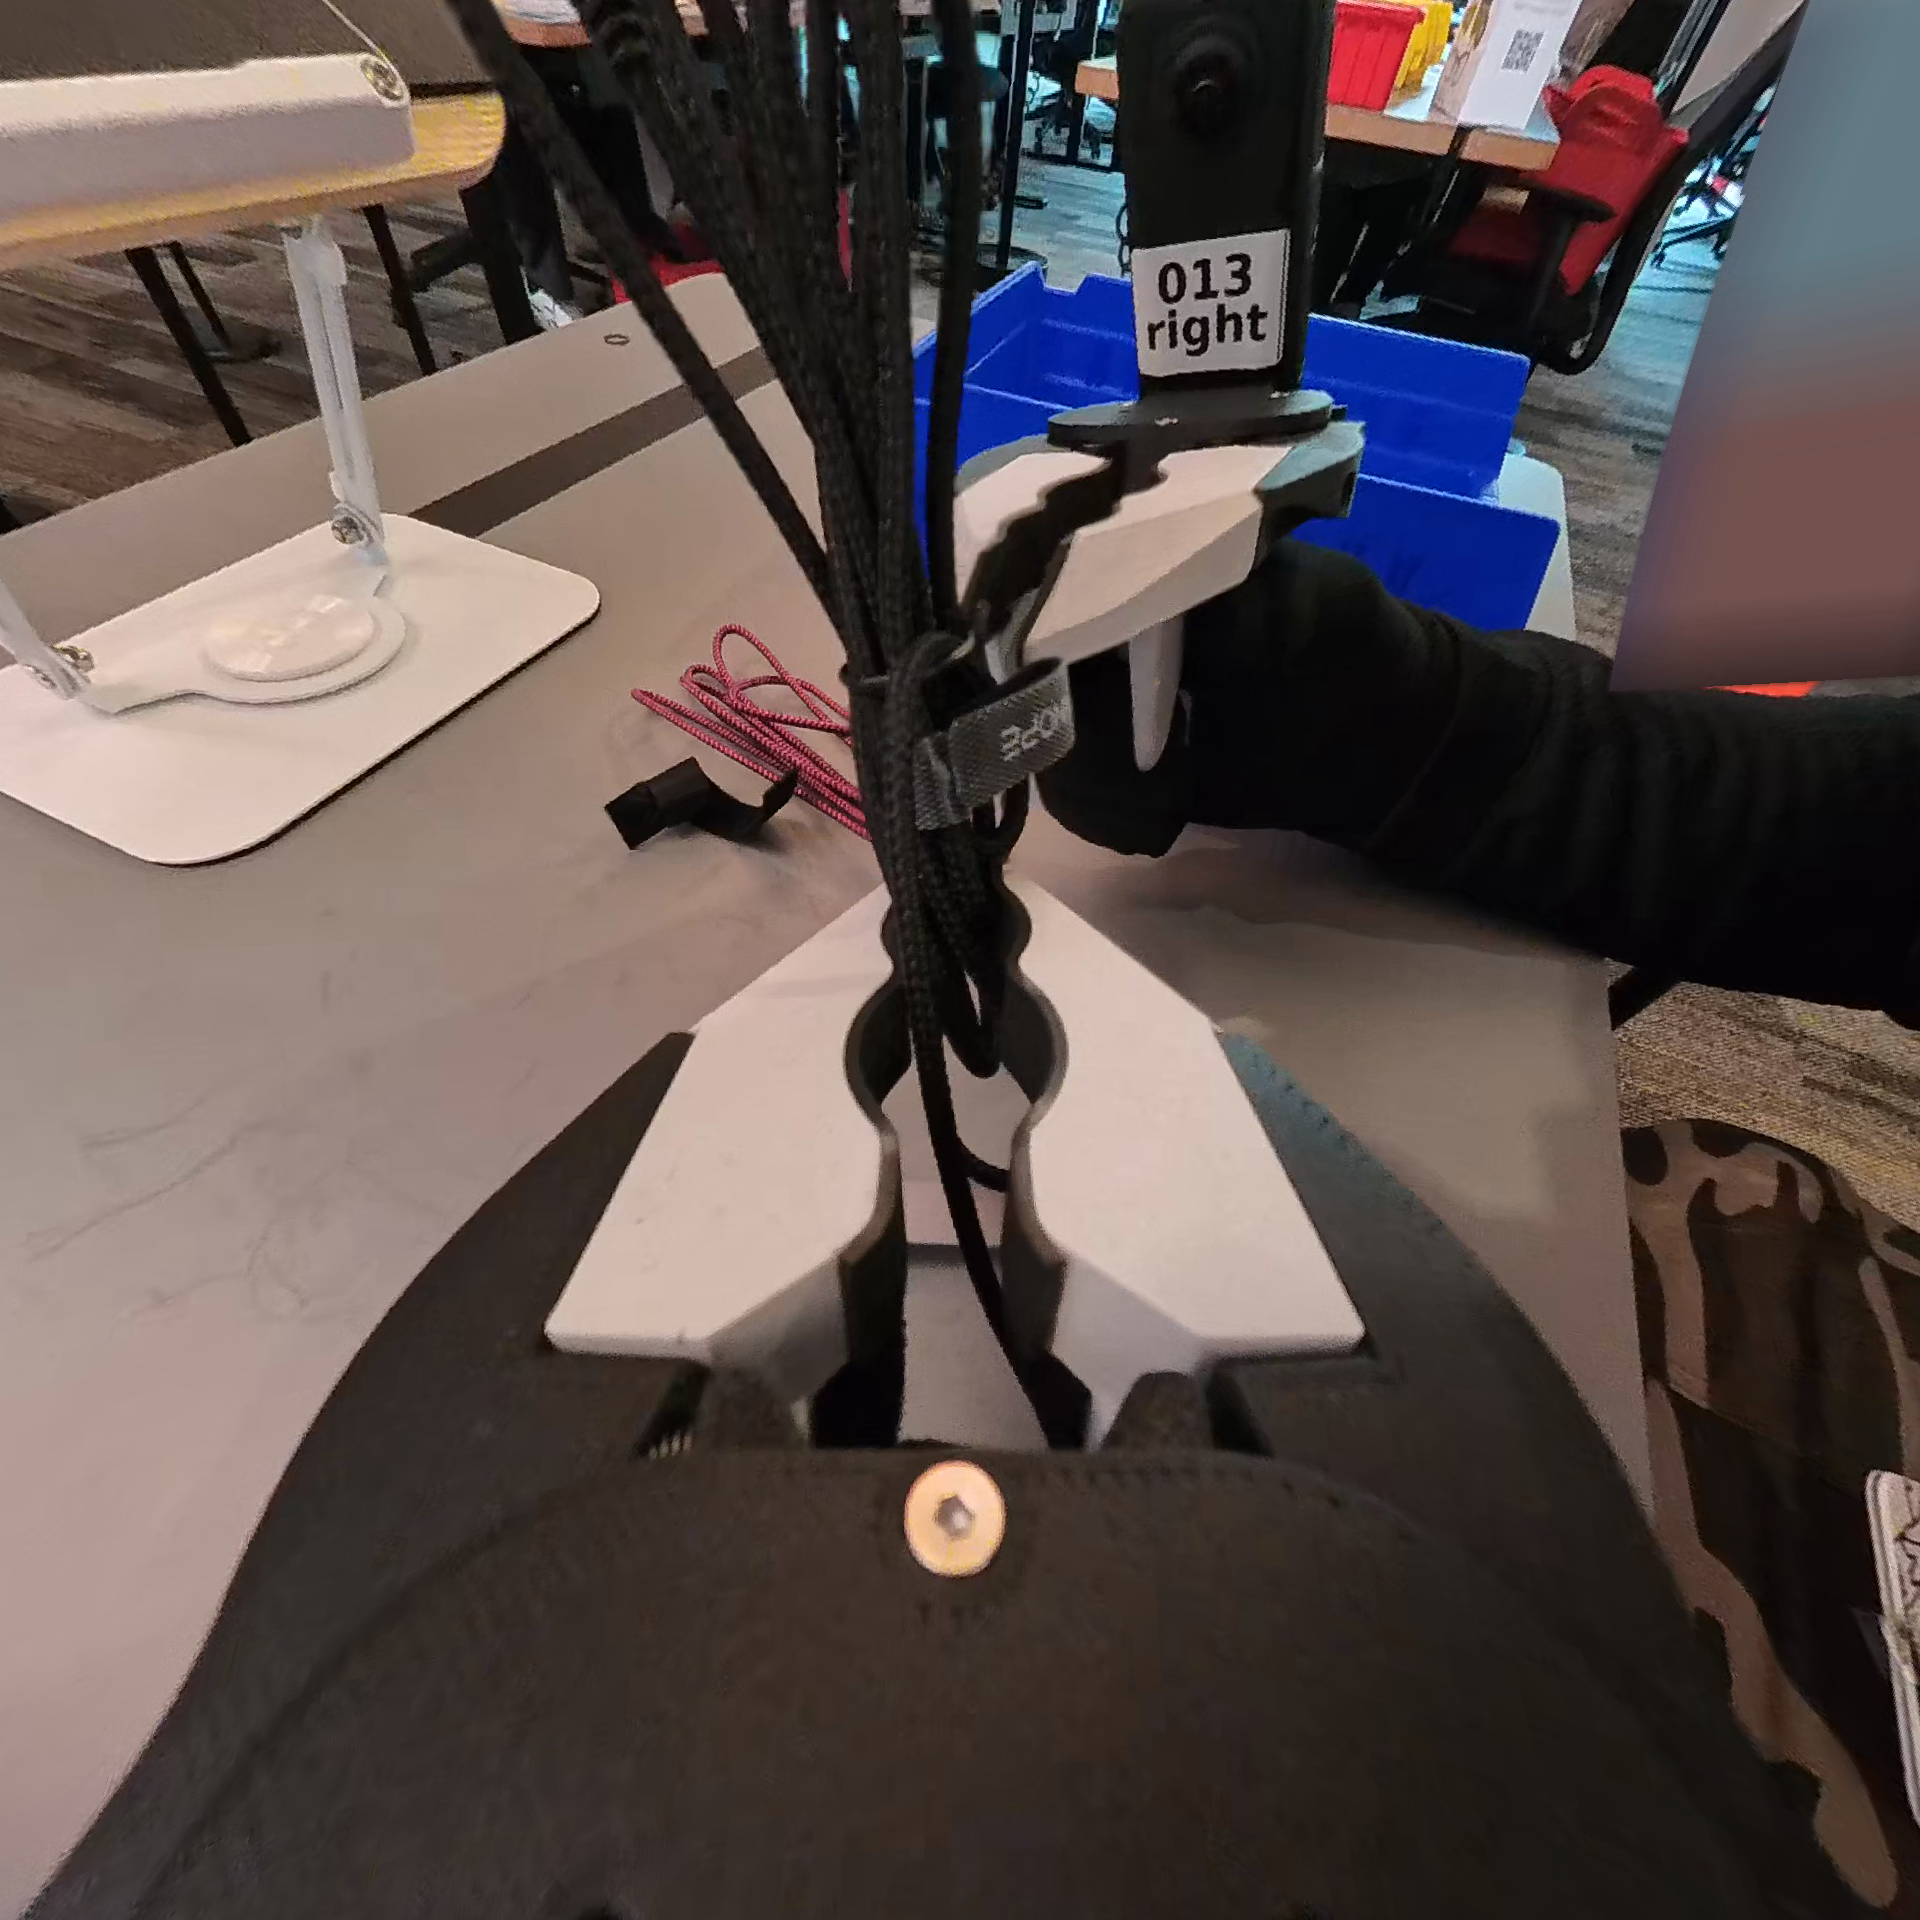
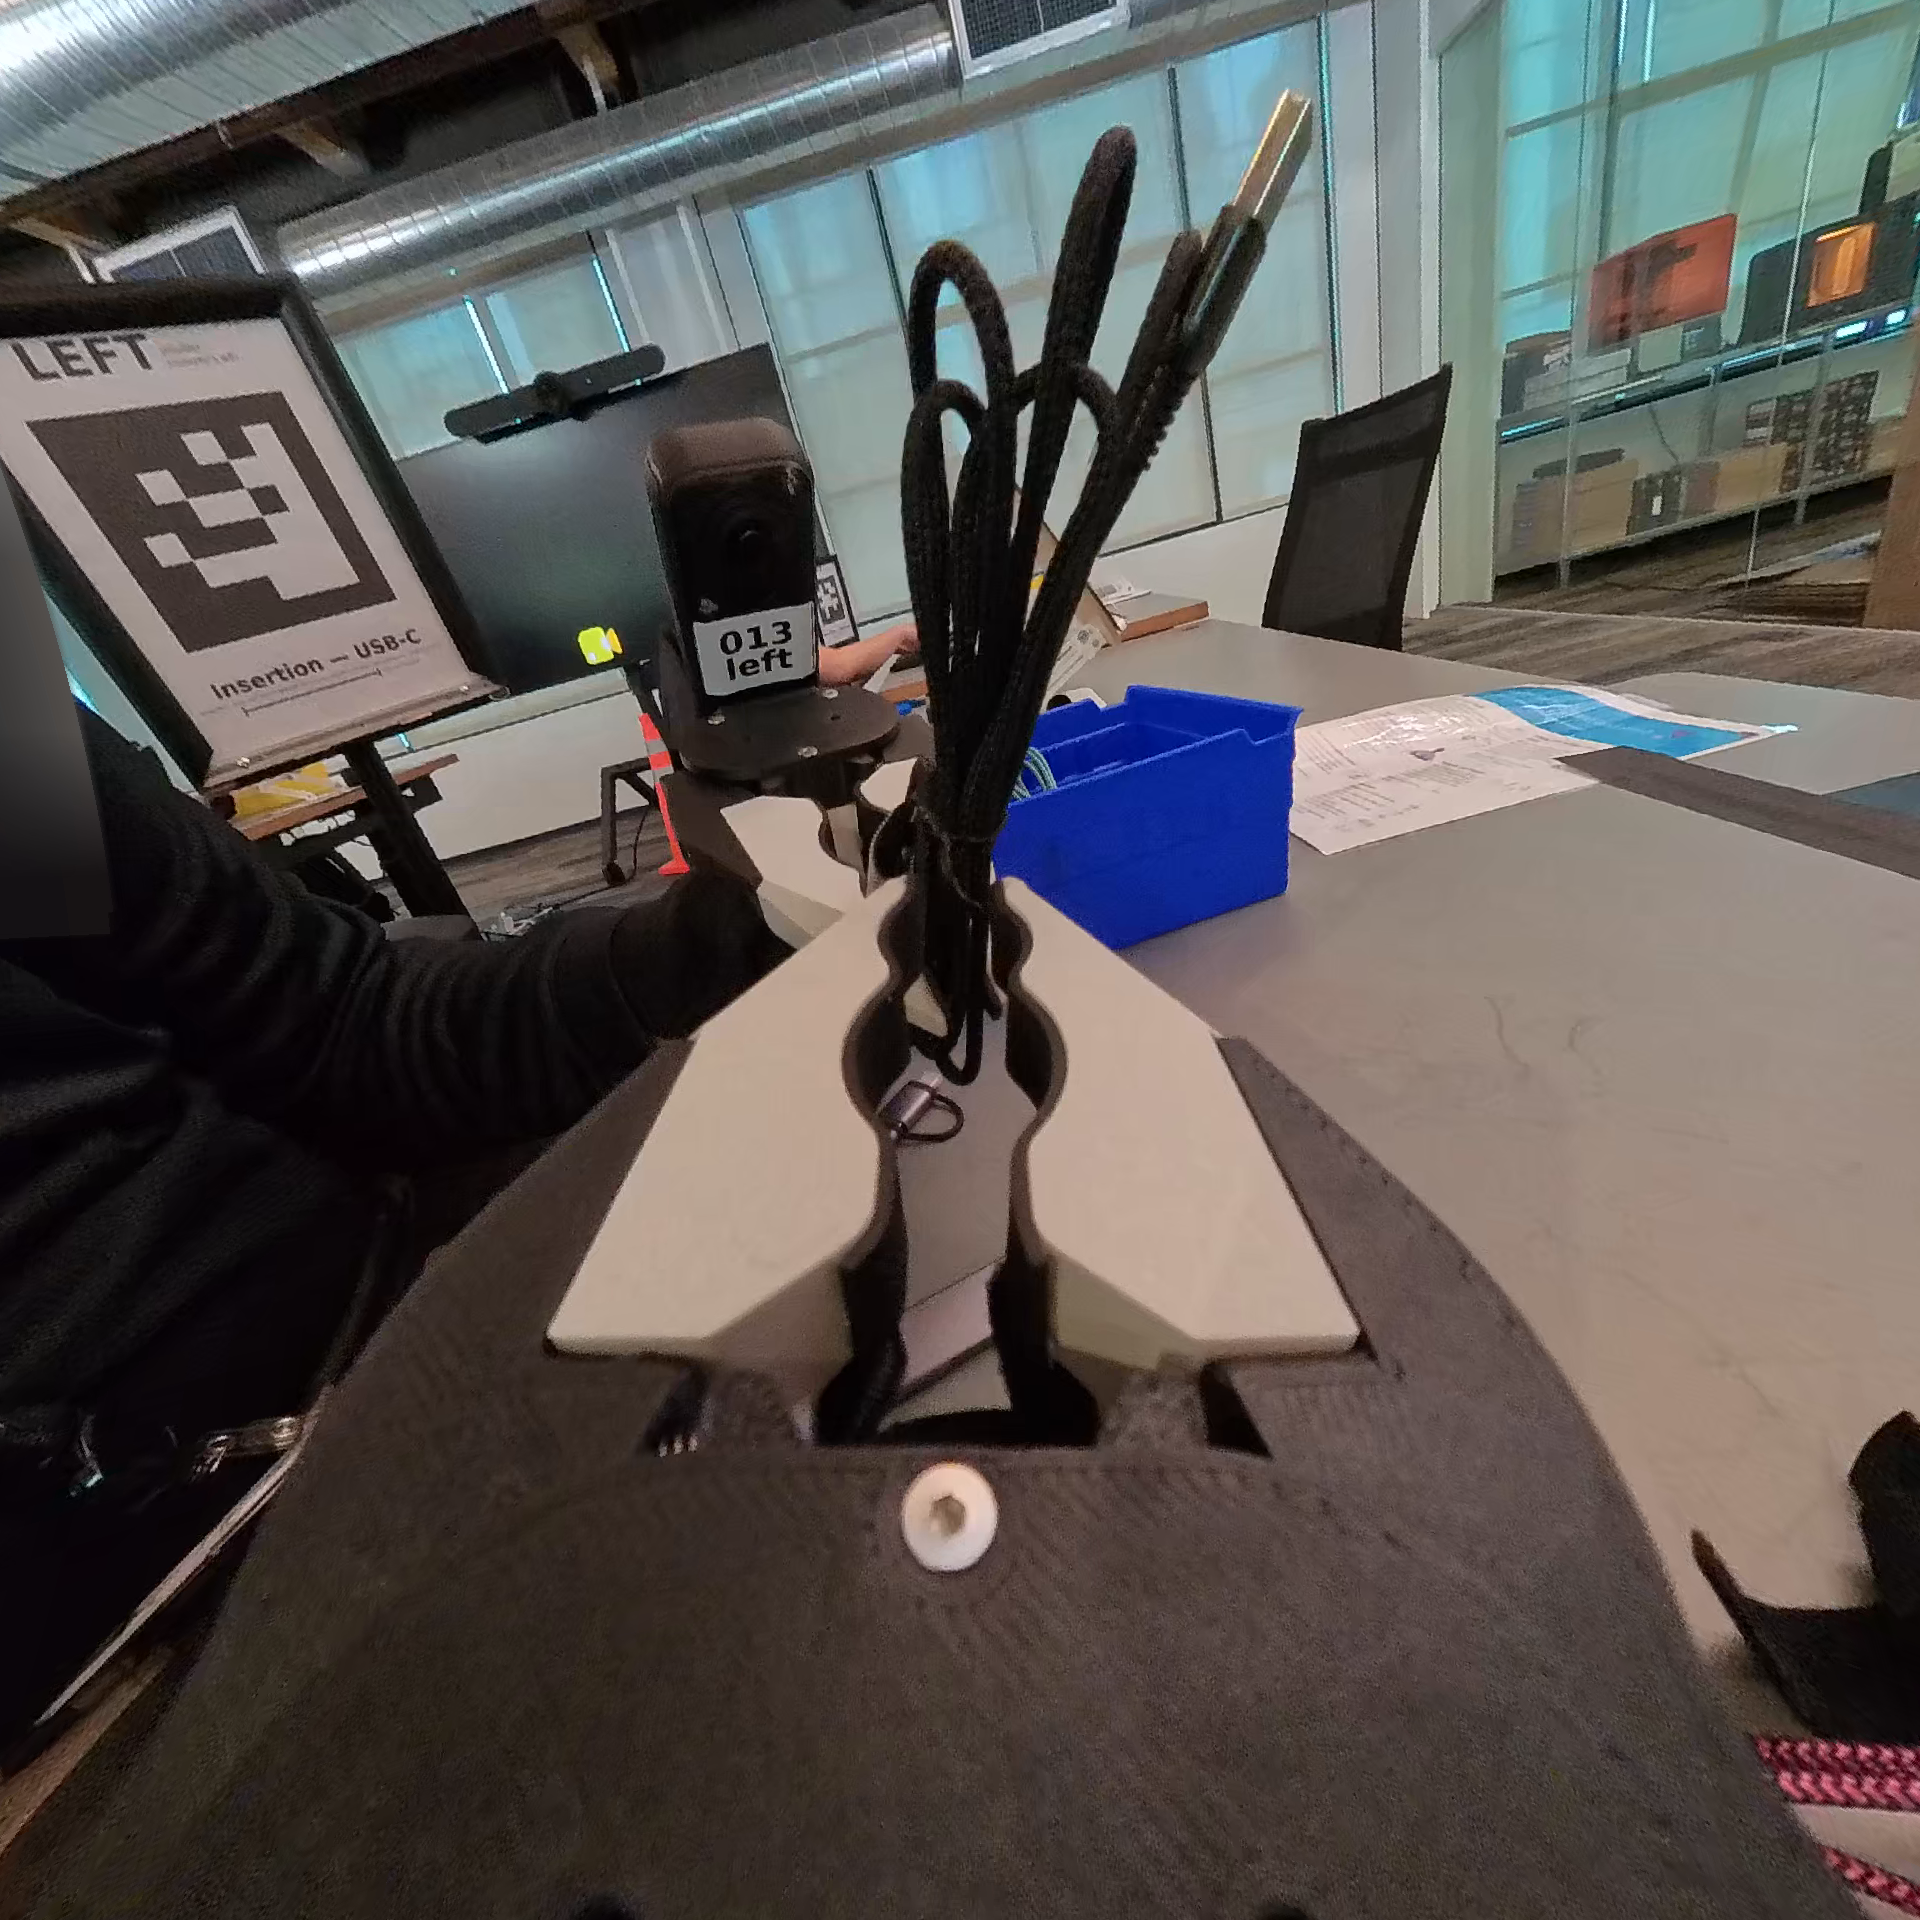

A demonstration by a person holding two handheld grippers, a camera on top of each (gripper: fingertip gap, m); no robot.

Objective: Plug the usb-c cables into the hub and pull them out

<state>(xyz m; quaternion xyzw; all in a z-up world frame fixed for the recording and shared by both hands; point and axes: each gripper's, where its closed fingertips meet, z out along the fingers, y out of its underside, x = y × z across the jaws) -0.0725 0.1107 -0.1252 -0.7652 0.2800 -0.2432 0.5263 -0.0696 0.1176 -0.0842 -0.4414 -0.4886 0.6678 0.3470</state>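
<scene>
Both grippers' fingers (image 1: 821, 1049) pinch black cable bundle (image 1: 894, 769).

My left gripper (image 1: 951, 925) and right gripper (image 2: 951, 914) meet over the table (image 1: 364, 1039), both closed on the cable bundle (image 1: 914, 790), which stands up between them. Behind them sits the bin (image 2: 1164, 821). On the table to my left lie a second cable (image 1: 748, 717) and, farther left, a stand (image 1: 260, 665). Papers (image 2: 1455, 758) lie beside the bin.
</scene>
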